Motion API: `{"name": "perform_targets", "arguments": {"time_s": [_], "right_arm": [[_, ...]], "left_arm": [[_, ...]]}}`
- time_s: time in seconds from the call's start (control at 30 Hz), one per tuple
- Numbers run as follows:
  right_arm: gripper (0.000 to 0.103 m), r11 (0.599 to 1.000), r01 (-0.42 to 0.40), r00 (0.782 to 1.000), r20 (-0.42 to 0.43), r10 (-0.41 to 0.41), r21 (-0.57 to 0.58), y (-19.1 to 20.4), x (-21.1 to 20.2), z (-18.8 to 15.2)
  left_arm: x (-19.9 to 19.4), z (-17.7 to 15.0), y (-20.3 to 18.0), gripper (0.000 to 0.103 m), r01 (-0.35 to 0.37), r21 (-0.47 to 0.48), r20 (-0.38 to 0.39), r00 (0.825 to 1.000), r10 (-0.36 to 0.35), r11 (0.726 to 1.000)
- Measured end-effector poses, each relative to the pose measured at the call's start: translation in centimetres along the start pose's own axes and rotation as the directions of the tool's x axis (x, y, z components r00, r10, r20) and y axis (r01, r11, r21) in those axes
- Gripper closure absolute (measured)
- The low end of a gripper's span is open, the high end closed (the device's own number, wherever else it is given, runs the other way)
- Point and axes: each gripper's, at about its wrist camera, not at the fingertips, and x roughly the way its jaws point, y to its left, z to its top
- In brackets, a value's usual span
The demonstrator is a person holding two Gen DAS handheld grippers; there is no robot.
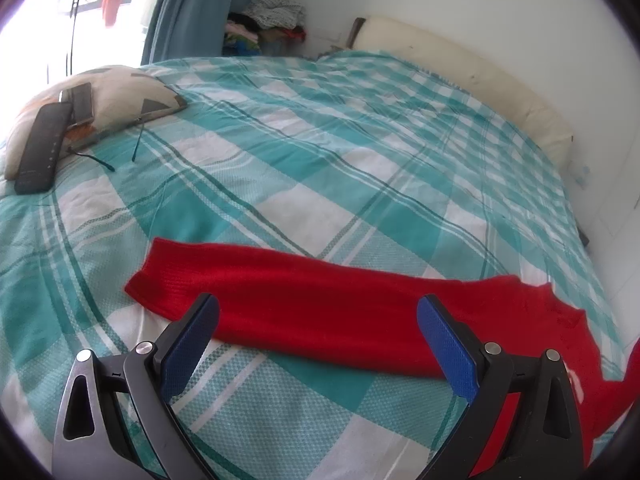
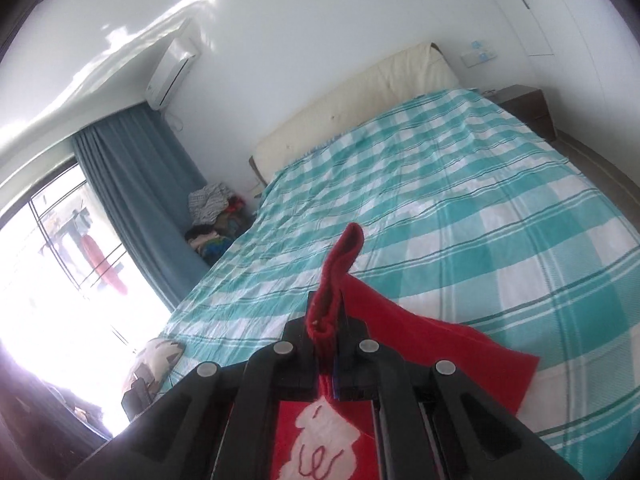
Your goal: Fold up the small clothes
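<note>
We note first what is cut off or unclear. In the left wrist view the red sweater (image 1: 320,312) runs off the lower right edge, so only one sleeve, stretched flat across the bed (image 1: 320,140), and part of the body are visible. In the right wrist view the garment's lower part is hidden behind the gripper frame; a white figure with red stitching shows on it, but we cannot make out what it depicts. The pile of clothes (image 1: 272,20) in the far corner beside the blue curtain (image 1: 192,4) is too small to sort into items. The window (image 2: 48,280) is overexposed, and little is legible beyond a red item hanging outside.

The left gripper (image 1: 318,320) has its blue fingers (image 1: 192,344) spread wide apart and released; they sit over the sleeve with nothing pressed between them. The right gripper (image 2: 332,320) is clenched on a bunched fold of the red sweater (image 2: 400,340), which sticks up past its tips and hangs clear of the checked bedspread.

On the pillow (image 1: 120,96) at the left edge lie a dark flat device (image 1: 40,148) and a phone (image 1: 82,102), touching each other. No containers are in view.
</note>
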Motion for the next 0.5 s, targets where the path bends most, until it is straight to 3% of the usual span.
{"name": "perform_targets", "arguments": {"time_s": [0.17, 0.3, 0.37, 0.4, 0.43, 0.5], "right_arm": [[0.099, 1.000, 0.005, 0.994, -0.111, -0.008, -0.030, 2.4, 8.3, -3.9], [0.093, 0.998, 0.026, 0.977, -0.212, -0.015, 0.051, 1.4, 14.0, -8.0], [0.068, 0.991, -0.002, 0.945, -0.325, 0.045, 0.132, 0.8, 16.8, -10.7], [0.042, 0.981, -0.033, 0.925, -0.365, 0.102, 0.192, 0.4, 17.8, -11.9], [0.037, 0.965, -0.064, 0.910, -0.383, 0.161, 0.255, -0.1, 18.2, -13.0], [0.037, 0.938, -0.121, 0.889, -0.385, 0.248, 0.324, -0.6, 17.8, -14.2]], "left_arm": [[-0.1, 0.3, 0.4, 0.003, 0.018, -0.031, 0.004, 1.000, -0.018, 0.999], [0.2, 0.3, 0.6, 0.003, 0.012, -0.036, -0.006, 1.000, -0.013, 0.999], [0.4, 0.3, 0.7, 0.003, 0.009, -0.038, -0.012, 1.000, -0.010, 0.999], [0.4, 0.3, 0.7, 0.003, 0.008, -0.040, -0.014, 1.000, -0.009, 0.999], [0.4, 0.3, 0.8, 0.003, 0.009, -0.043, -0.015, 1.000, -0.009, 0.999], [0.4, 0.3, 0.8, 0.003, 0.010, -0.042, -0.013, 1.000, -0.011, 0.999]]}}
